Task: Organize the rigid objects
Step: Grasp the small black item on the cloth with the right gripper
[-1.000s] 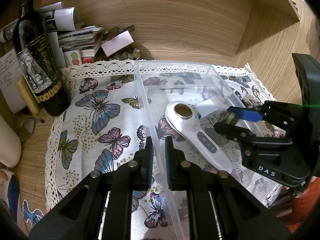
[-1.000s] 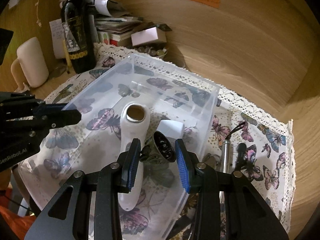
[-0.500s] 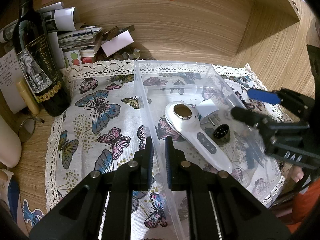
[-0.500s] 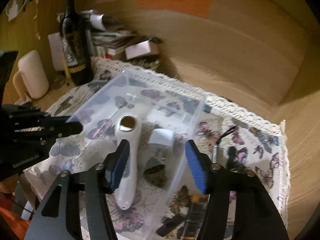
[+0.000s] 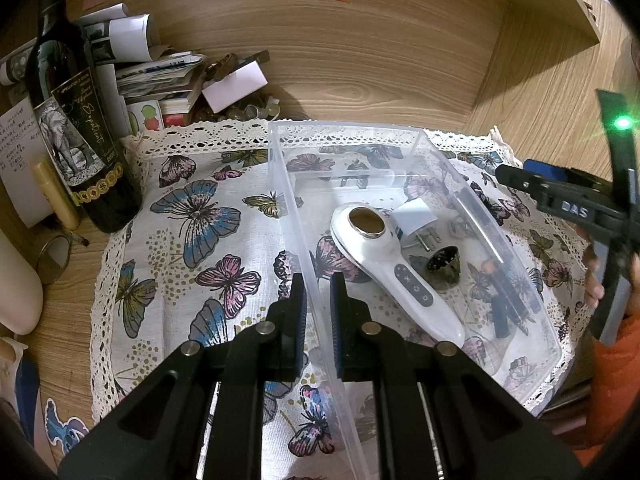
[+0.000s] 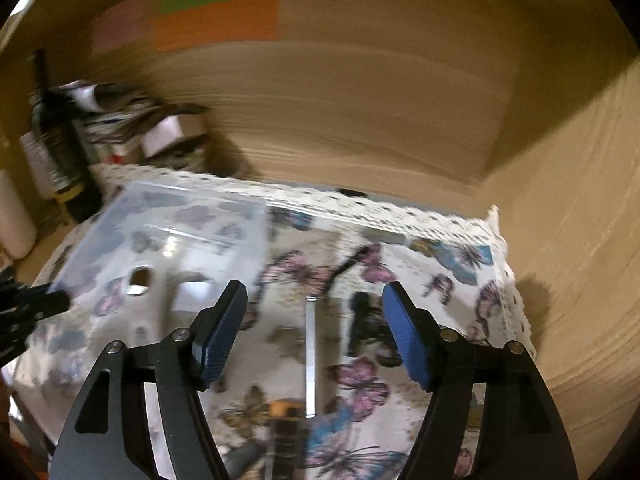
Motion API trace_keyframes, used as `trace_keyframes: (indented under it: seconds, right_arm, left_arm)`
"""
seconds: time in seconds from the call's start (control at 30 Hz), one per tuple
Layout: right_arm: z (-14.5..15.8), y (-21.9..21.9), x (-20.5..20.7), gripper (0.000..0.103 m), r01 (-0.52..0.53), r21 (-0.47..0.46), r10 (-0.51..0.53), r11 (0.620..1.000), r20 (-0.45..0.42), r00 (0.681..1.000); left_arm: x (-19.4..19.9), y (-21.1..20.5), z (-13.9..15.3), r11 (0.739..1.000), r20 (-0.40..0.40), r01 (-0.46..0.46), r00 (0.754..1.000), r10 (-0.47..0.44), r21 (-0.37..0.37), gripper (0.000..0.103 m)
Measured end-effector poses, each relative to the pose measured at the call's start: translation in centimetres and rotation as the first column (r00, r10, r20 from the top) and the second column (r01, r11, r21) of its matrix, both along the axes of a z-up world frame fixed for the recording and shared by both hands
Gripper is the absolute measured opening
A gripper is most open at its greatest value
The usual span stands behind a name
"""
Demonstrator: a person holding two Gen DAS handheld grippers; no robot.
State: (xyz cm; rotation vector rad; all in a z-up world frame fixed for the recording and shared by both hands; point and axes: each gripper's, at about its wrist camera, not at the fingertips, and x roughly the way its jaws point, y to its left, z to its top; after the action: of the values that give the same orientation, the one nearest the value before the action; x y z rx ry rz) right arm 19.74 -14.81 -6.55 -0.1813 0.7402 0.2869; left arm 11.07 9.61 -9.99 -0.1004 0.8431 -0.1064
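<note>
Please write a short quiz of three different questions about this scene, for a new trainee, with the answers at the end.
1. True or false: the left hand-held gripper is closed on a side wall of the clear plastic box.
2. Multiple choice: which thing lies inside the box? A) the wine bottle B) the white handheld device C) the stack of papers
3. Fill in: the right hand-held gripper is ____ and holds nothing.

Key
1. True; one finger is outside the wall and one is inside.
2. B; the white handheld device lies in the box beside a white plug adapter and a small dark cup-shaped part. The wine bottle stands outside, on the edge of the butterfly cloth.
3. open
</note>
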Motion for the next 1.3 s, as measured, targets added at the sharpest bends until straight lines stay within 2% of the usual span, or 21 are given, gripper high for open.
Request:
trace_keyframes:
  seconds: [0.23,0.5,0.67,0.77,0.8,1.03,1.3]
  right_arm:
    - [-2.7,-2.9,3.4,0.067,0.105,0.014,-0.104,0.994,-0.082,0.991]
    - [-6.2,-3.5,4.6,0.066,0.106,0.026,-0.099,0.994,-0.192,0.976]
    - [-7.5,-3.1,5.2,0.048,0.089,0.013,-0.084,0.996,-0.223,0.971]
    - [-7.5,-2.9,5.2,0.03,0.076,0.007,-0.073,0.997,-0.223,0.972]
    - [-7.5,-2.8,5.1,0.027,0.072,0.006,-0.069,0.997,-0.221,0.973]
    - [-6.2,-2.6,4.1,0.027,0.054,0.015,-0.051,0.998,-0.187,0.981]
    - [-2.3,-2.7,1.2,0.027,0.026,0.045,-0.022,0.999,-0.097,0.995]
  left_arm:
    - [0.0,0.0,0.0,1.0,0.0,0.001,1.0,-0.001,0.0,0.01]
    - [0.0,0.0,0.0,1.0,0.0,0.001,1.0,-0.001,0.001,0.01]
    - [0.0,-0.1,-0.2,1.0,-0.003,0.002,1.0,-0.002,0.002,0.01]
    - [0.0,-0.1,-0.3,1.0,-0.002,0.002,1.0,-0.002,0.006,0.01]
    - [0.0,-0.1,-0.3,1.0,-0.002,0.002,1.0,-0.002,0.006,0.01]
    - [0.0,-0.1,-0.3,1.0,-0.002,0.002,1.0,-0.002,0.005,0.01]
    - [0.0,-0.1,-0.3,1.0,-0.001,0.002,1.0,-0.002,0.005,0.01]
